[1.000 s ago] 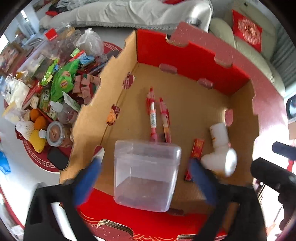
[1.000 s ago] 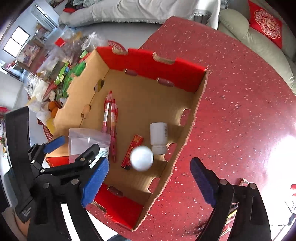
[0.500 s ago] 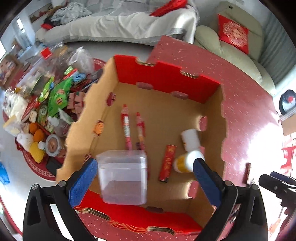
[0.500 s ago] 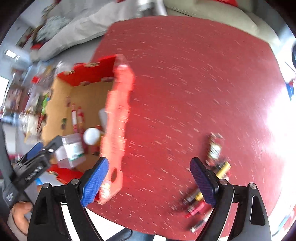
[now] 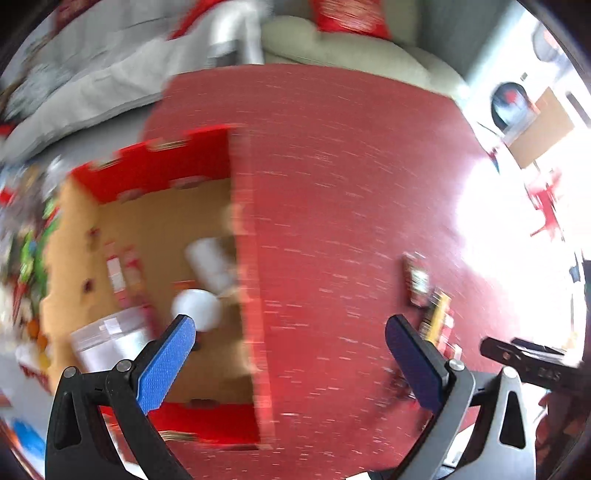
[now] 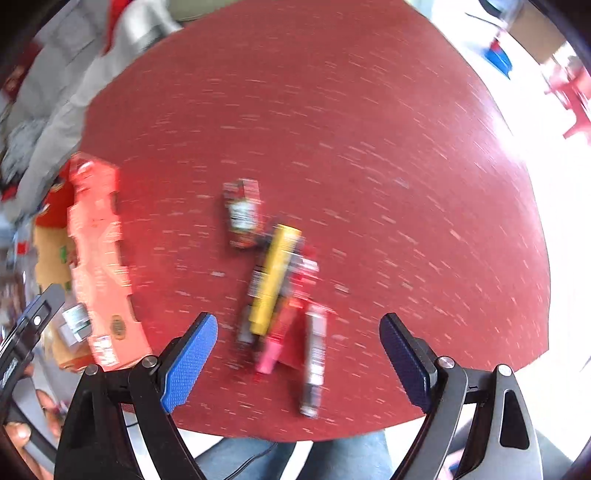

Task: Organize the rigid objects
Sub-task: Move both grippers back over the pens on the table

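A cardboard box with red walls stands on the red table at the left. In it lie a clear plastic tub, a white bottle, a white ball and two red pens. My left gripper is open and empty above the box's right wall. A loose pile lies on the table: a yellow tube, a red-labelled packet, a pink-tipped item and a grey pen. My right gripper is open and empty just above the pile. Both views are blurred.
The box also shows at the left of the right wrist view. The pile shows at the right of the left wrist view. A sofa with a red cushion stands behind the table. Snacks lie on the floor at the far left.
Both grippers have swung right, away from the box interior. The right gripper now hovers over the pile on the table. The left gripper has let go of nothing and stays open.
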The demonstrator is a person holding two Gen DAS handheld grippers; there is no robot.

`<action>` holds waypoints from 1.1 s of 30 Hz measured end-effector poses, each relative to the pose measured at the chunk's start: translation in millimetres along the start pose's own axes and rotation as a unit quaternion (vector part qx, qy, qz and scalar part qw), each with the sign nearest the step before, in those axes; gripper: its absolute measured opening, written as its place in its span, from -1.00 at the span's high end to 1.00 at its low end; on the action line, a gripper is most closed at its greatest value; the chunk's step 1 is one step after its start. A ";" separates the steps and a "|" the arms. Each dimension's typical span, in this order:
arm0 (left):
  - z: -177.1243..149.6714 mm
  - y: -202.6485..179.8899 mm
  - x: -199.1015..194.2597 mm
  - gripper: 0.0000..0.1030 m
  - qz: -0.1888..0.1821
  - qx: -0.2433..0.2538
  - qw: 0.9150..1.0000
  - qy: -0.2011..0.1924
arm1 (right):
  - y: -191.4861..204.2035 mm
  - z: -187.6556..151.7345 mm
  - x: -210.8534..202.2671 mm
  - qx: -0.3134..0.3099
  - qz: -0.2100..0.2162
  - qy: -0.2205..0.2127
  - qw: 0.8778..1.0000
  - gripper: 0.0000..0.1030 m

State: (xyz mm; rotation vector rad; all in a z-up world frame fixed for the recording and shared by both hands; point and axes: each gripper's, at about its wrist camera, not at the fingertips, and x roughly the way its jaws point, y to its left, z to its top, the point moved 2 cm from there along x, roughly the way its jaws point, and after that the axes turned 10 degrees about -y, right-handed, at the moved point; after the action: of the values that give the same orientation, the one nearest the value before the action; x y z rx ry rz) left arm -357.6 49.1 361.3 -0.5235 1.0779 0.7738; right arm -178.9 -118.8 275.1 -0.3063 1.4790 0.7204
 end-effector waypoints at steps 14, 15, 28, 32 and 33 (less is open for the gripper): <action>-41.6 -112.9 110.1 -0.99 -0.012 0.158 0.983 0.088 | -93.2 -35.7 6.6 0.084 -0.015 0.040 0.996 -0.76; -39.1 -113.0 113.4 -0.99 -0.015 0.159 0.983 0.090 | -97.2 -37.3 7.5 0.087 -0.015 0.042 0.995 -0.76; -25.2 -86.5 116.8 -1.00 -0.017 0.150 0.984 0.092 | -94.5 -47.8 13.5 0.067 -0.006 0.052 0.996 -0.76; -27.3 -82.2 119.2 -1.00 -0.027 0.170 0.981 0.093 | -69.5 -62.0 24.0 0.044 0.000 0.067 0.997 -0.76; -23.8 -89.2 120.7 -1.00 -0.031 0.171 0.980 0.092 | -63.4 -65.7 26.8 0.037 0.000 0.071 0.997 -0.76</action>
State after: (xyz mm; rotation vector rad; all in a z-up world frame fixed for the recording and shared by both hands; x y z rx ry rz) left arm -271.1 11.8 242.1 -0.3371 1.3294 0.4757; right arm -194.2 -199.7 227.5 -0.3068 1.6360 0.6531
